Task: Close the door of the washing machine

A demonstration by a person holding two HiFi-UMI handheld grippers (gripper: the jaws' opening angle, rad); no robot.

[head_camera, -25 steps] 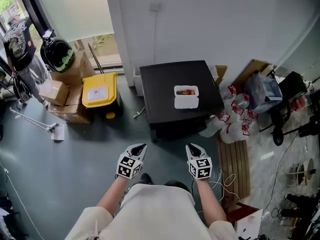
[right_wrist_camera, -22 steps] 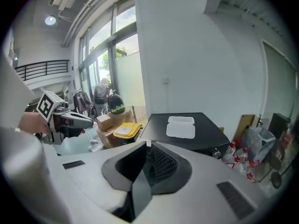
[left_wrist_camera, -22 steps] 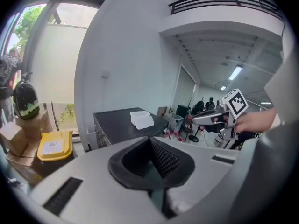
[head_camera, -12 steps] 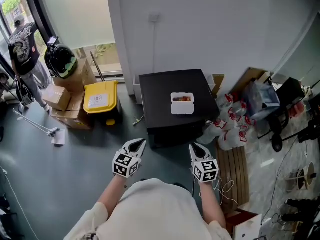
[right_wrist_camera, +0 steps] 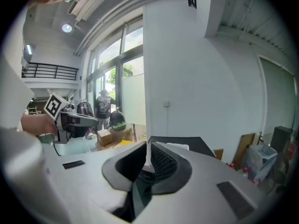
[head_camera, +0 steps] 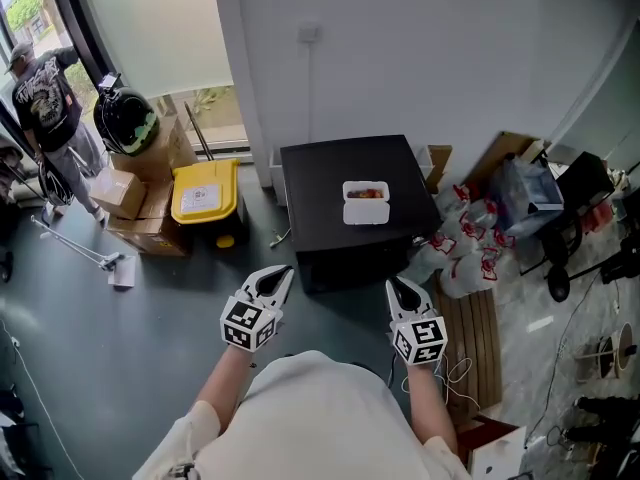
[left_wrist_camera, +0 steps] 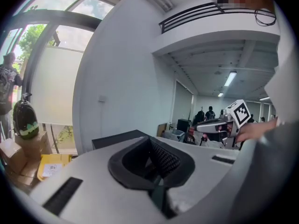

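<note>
- My left gripper [head_camera: 272, 280] hangs at 7 o'clock from the washer [head_camera: 320, 183]. Its jaws are pressed together with nothing between them.
- My right gripper [head_camera: 403, 290] hangs at 5 o'clock from the washer, jaws likewise pressed together and empty.
- The washer is a black box against the wall [head_camera: 420, 48], at 12 o'clock from the pair of grippers and apart from both. I cannot make out its door.
- A white tub [head_camera: 366, 203] with red contents sits on the washer's top.
- A yellow bin [head_camera: 205, 193] stands at 9 o'clock from the washer. Boxes [head_camera: 120, 188] beside it carry a helmet [head_camera: 127, 123].
- Bags [head_camera: 465, 243] lie just beside the washer at 3 o'clock.
</note>
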